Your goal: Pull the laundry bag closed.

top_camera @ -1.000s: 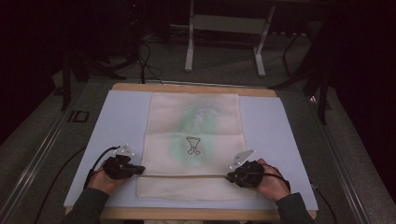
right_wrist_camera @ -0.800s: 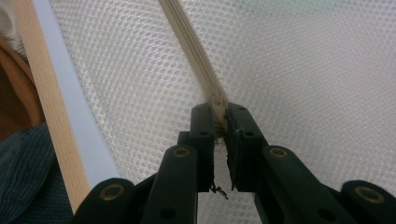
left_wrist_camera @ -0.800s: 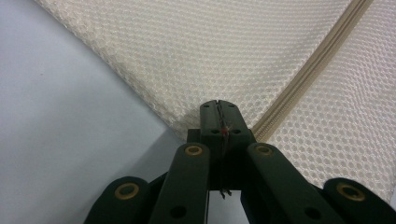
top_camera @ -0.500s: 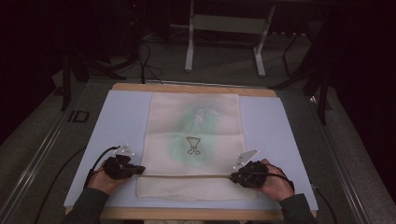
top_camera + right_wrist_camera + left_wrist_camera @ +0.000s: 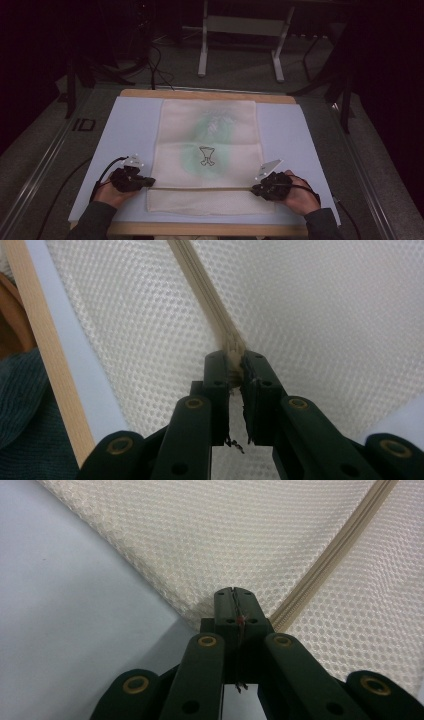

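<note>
A cream mesh bag (image 5: 207, 130) with a green print and a small dark figure lies flat on the pale blue mat (image 5: 127, 125). A beige zipper band (image 5: 200, 188) runs across its near part. My left gripper (image 5: 150, 182) is shut on the bag's left edge at the zipper's end, and up close its jaws (image 5: 234, 592) pinch the mesh (image 5: 225, 535) beside the band (image 5: 340, 540). My right gripper (image 5: 255, 189) is shut on the right end of the zipper; its jaws (image 5: 234, 357) clamp the band (image 5: 200, 275) between them. Both hands rest low over the mat.
The mat lies on a wooden board (image 5: 205, 94) whose light edge (image 5: 47, 340) also runs along the near side. Beyond the table stand a white metal frame (image 5: 202, 50) and dark cables (image 5: 155, 70) on the floor. A dark sleeve (image 5: 20, 400) is close to the right gripper.
</note>
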A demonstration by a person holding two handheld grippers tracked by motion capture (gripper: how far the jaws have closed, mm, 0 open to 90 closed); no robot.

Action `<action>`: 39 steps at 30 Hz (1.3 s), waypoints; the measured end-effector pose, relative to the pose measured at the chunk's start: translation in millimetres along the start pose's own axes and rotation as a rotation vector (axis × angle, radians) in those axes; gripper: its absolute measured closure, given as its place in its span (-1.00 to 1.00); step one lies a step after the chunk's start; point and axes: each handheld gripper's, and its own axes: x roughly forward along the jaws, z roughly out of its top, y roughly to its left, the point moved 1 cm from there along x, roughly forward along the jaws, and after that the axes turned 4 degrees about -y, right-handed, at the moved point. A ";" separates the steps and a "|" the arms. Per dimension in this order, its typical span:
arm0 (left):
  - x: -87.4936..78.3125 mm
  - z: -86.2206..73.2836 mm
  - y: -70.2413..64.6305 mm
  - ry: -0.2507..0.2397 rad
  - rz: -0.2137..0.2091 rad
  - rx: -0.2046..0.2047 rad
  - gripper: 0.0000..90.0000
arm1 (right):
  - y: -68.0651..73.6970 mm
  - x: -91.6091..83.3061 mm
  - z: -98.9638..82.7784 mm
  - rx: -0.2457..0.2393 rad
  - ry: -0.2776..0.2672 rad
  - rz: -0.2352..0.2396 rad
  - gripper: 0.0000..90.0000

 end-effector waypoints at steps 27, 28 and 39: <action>0.1 -0.1 -0.4 -0.002 0.002 0.000 1.00 | -16.0 -8.6 -28.2 0.070 0.022 -0.016 0.82; 0.1 -0.1 -0.4 -0.002 0.002 0.000 1.00 | -16.0 -8.6 -28.2 0.070 0.022 -0.016 0.82; -0.2 -1.4 1.5 -0.013 -0.007 -0.013 1.00 | -19.4 -10.7 -35.4 0.089 0.008 -0.001 0.81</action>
